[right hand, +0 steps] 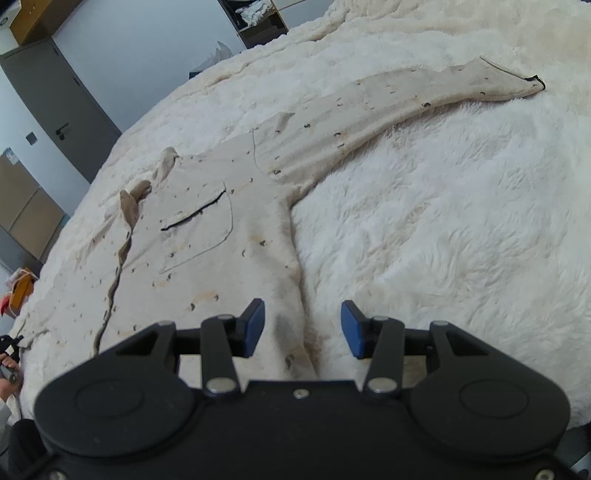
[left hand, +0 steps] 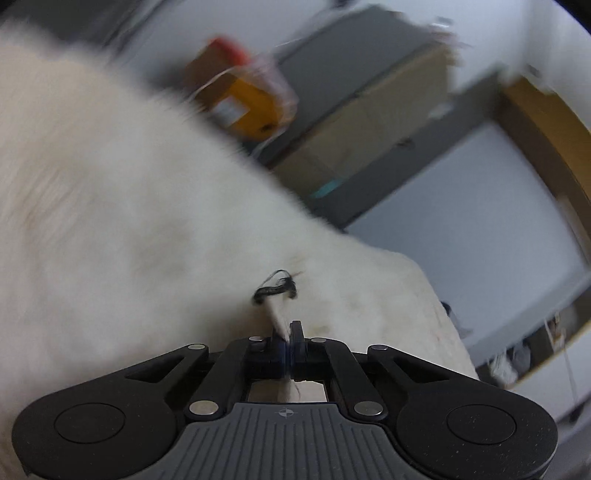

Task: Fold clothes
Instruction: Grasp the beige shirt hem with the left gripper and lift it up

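A cream pyjama top (right hand: 229,229) with small dark spots, a chest pocket and black trim lies spread flat on a white fluffy blanket (right hand: 443,221). One sleeve (right hand: 424,99) stretches out to the far right. My right gripper (right hand: 303,326) is open and hovers just above the garment's side edge near the hem. My left gripper (left hand: 286,334) is shut on a thin edge of the cream garment (left hand: 277,317) with black trim (left hand: 275,290), and the view is blurred. The left gripper also shows at the far left of the right wrist view (right hand: 9,354).
The blanket (left hand: 110,184) covers a bed. Beyond it are grey cabinet doors (right hand: 55,96), a white wall, an orange box (left hand: 243,107) and wooden furniture (left hand: 546,122). A shelf with white items (right hand: 258,18) stands at the back.
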The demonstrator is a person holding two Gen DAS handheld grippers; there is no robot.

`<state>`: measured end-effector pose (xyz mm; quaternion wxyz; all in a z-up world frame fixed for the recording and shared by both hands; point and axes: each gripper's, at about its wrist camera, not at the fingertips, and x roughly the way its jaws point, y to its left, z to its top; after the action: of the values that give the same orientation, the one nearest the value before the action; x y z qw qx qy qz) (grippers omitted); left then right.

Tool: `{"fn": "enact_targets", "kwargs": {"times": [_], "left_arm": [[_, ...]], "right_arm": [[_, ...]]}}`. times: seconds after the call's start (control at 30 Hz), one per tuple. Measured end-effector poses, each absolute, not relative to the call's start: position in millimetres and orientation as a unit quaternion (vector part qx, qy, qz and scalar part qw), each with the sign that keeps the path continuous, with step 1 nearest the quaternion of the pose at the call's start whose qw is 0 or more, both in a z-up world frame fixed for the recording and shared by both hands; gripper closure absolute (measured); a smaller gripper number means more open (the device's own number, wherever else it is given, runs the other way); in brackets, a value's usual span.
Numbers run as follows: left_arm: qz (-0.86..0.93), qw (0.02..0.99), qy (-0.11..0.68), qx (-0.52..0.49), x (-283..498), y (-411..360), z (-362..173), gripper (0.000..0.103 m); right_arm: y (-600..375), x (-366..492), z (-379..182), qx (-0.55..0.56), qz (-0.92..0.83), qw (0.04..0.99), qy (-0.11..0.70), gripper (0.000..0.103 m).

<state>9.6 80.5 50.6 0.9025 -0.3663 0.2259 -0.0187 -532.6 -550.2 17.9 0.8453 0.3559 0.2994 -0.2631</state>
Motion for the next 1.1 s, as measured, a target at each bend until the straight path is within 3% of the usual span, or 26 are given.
{"fn": "enact_targets", "kwargs": {"times": [0.27, 0.43, 0.57, 0.73, 0.83, 0.87, 0.9, 0.93, 1.1], "left_arm": [[-0.185, 0.968, 0.108, -0.129, 2.7, -44.3, 176.3, 0.102], [-0.298, 0.951, 0.075, -0.031, -24.5, -146.0, 213.5, 0.102], [-0.36, 0.927, 0.086, 0.065, -64.1, -238.3, 183.0, 0.102], [-0.401, 0.864, 0.196, 0.232, -125.4, -358.0, 75.6, 0.101], [-0.407, 0.839, 0.234, 0.276, -135.7, -379.3, 32.3, 0.09], [-0.412, 0.839, 0.235, 0.267, -135.8, -378.4, 31.0, 0.077], [-0.417, 0.839, 0.237, 0.258, -135.8, -377.4, 29.8, 0.057], [-0.422, 0.839, 0.238, 0.249, -135.8, -376.4, 28.6, 0.048], [-0.438, 0.852, 0.241, 0.156, -119.2, -350.3, 49.8, 0.041]], "right_arm": [[-551.6, -537.3, 20.1, 0.363, -0.253, 0.852, 0.279, 0.059], [-549.7, -541.6, 21.6, 0.366, -0.25, 0.856, 0.267, 0.059], [-551.1, -546.3, 21.8, 0.375, -0.252, 0.855, 0.256, 0.059], [-552.0, -546.9, 21.0, 0.378, -0.256, 0.852, 0.257, 0.059], [-550.2, -542.6, 21.7, 0.367, -0.265, 0.851, 0.267, 0.059], [-548.7, -540.1, 23.3, 0.359, -0.27, 0.851, 0.272, 0.059], [-547.2, -537.5, 24.9, 0.351, -0.274, 0.851, 0.277, 0.059], [-543.8, -532.7, 28.0, 0.336, -0.275, 0.855, 0.285, 0.058], [-518.8, -469.6, 59.0, 0.279, -0.24, 0.875, 0.316, 0.057]]}}
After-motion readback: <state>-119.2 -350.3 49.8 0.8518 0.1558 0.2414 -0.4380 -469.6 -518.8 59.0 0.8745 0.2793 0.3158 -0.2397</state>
